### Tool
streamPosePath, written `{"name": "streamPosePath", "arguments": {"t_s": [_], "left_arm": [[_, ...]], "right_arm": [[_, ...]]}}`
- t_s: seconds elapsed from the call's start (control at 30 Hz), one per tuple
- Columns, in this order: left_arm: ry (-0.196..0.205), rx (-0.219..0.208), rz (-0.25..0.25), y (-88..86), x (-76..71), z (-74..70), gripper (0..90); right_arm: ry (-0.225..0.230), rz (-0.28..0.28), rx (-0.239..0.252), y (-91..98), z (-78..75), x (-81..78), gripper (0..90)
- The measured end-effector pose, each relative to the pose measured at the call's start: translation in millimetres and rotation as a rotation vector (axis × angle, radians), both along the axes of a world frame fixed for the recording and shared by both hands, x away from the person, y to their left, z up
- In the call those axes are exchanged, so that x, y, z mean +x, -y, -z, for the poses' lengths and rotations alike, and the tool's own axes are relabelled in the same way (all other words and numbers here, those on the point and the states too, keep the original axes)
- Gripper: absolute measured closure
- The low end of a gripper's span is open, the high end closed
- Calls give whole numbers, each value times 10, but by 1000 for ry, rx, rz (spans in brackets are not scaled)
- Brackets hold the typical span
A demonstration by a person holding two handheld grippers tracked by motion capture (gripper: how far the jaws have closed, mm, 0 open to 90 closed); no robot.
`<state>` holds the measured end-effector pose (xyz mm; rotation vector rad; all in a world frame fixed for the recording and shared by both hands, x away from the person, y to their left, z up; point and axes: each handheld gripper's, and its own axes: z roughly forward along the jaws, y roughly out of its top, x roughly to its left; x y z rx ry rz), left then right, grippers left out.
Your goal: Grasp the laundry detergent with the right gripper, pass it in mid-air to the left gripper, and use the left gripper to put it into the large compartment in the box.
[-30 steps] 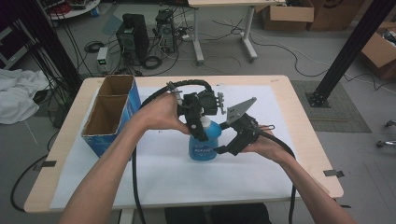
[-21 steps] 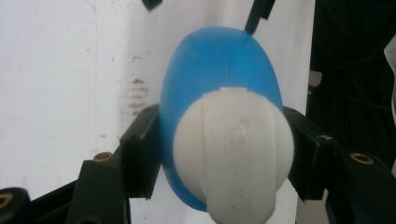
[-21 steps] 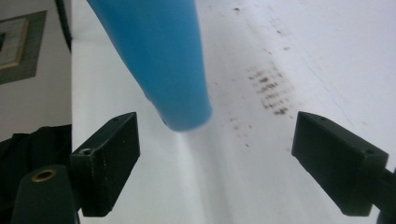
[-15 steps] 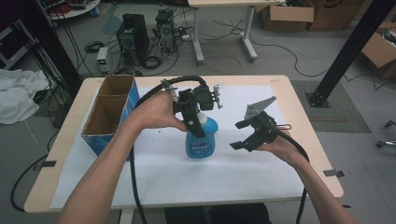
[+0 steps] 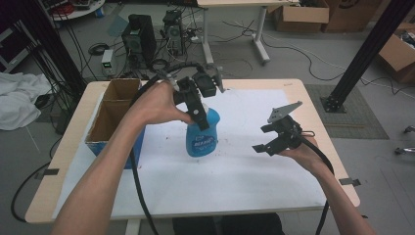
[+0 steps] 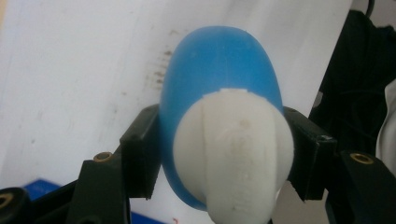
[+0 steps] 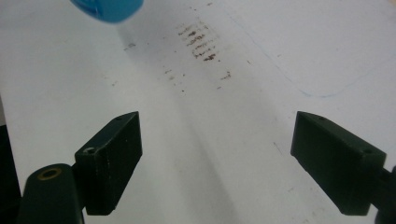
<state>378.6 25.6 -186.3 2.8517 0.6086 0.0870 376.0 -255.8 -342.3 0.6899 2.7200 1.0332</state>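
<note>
The blue bottle (image 5: 201,133) is the thing in hand, and in the high view it stands upright over the white sheet (image 5: 254,171) on the worktop (image 5: 320,112), just right of the open cardboard box (image 5: 113,113). Your left tongs (image 5: 199,116) come down on it from above and grip it at the neck; whether its base rests on the sheet or hangs just above it, I cannot tell. Your right tongs (image 5: 266,142) hover well apart to the right with nothing in them. By my judgement the pick is done and the carry is what remains, perhaps toward the box.

In the left gripper view you see the bottle (image 6: 219,107) from the top, its white cap (image 6: 236,154) nearest the lens. The left tongs (image 6: 219,158) are closed onto it, one black jaw pressing each side just under the cap.

In the right gripper view your right tongs (image 7: 217,163) stand wide open over the stained sheet (image 7: 196,93), touching nothing. The base of the bottle (image 7: 109,9) shows at the top edge, far from the jaws.
</note>
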Motion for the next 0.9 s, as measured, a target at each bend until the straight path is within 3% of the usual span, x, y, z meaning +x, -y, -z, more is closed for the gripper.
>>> {"name": "streamPosePath", "arguments": {"t_s": [0.47,0.67,0.9], "left_arm": [[19,7,-355,-444,161,-506,387],[10,-12,-485,-724,207,-695,388],[29,-13,-613,-1013,242,-926,388]], "right_arm": [[7,17,-6,44,-12,10,171],[12,31,-18,79,-18,31,176],[14,53,-23,130,-36,28,184]]}}
